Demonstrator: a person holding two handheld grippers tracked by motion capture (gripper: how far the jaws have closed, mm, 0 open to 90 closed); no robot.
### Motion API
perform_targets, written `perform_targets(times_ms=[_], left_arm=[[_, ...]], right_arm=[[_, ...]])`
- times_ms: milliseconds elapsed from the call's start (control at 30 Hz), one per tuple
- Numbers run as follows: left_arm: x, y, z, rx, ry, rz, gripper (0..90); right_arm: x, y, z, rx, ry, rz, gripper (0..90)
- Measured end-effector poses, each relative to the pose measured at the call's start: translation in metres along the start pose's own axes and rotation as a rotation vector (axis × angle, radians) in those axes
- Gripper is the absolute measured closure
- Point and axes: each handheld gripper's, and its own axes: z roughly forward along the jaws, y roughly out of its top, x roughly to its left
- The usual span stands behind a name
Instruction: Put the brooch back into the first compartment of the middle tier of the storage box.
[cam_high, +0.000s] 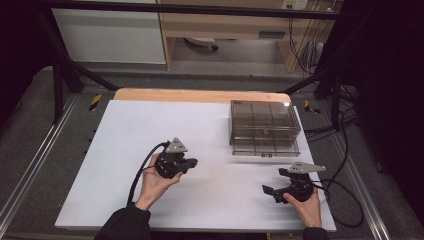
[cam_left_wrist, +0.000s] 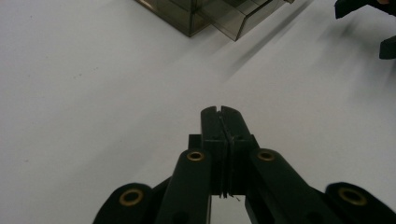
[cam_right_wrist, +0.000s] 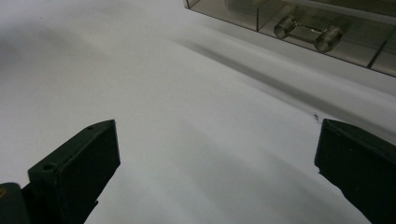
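On the white surface (cam_high: 210, 130), seen from the high view, a smoky clear plastic box (cam_high: 264, 127) with compartments sits toward the far right. The left claw (cam_high: 191, 163) is held in the person's left hand (cam_high: 154, 181) near the middle of the surface, well apart from the box and off to its near-left, grey three-cornered plate on top, black cable looping away behind it. Over on the right, the right claw (cam_high: 272, 192) is in the right hand (cam_high: 309, 202) near the front edge, with the box just beyond it and slightly to its left; a clear strip of white lies between them.

Down the left gripper view now: the left claw (cam_left_wrist: 221, 111) has its jaws pressed tight together, nothing between them, hovering over bare white. The box (cam_left_wrist: 212, 14) shows at the top edge, well ahead, and the tips of the other gripper (cam_left_wrist: 359, 7) peek in at the top right corner.

Switching to the right gripper view: the right claw (cam_right_wrist: 217, 154) is spread wide, one black jaw at each bottom corner, nothing held. The box (cam_right_wrist: 299, 25) runs across the top right, ahead of the jaws and apart from them, and a small clear handle (cam_right_wrist: 306, 32) with two round knobs shows on its front wall.
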Motion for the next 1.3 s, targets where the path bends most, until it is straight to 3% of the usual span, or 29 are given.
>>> perform_targets(times_ms=[1300], left_arm=[[-0.019, 0.059, 0.041, 0.006, -0.030, 0.058, 89.0]], right_arm=[[0.000, 0.000, 0.000, 0.009, 0.002, -0.001, 0.5]])
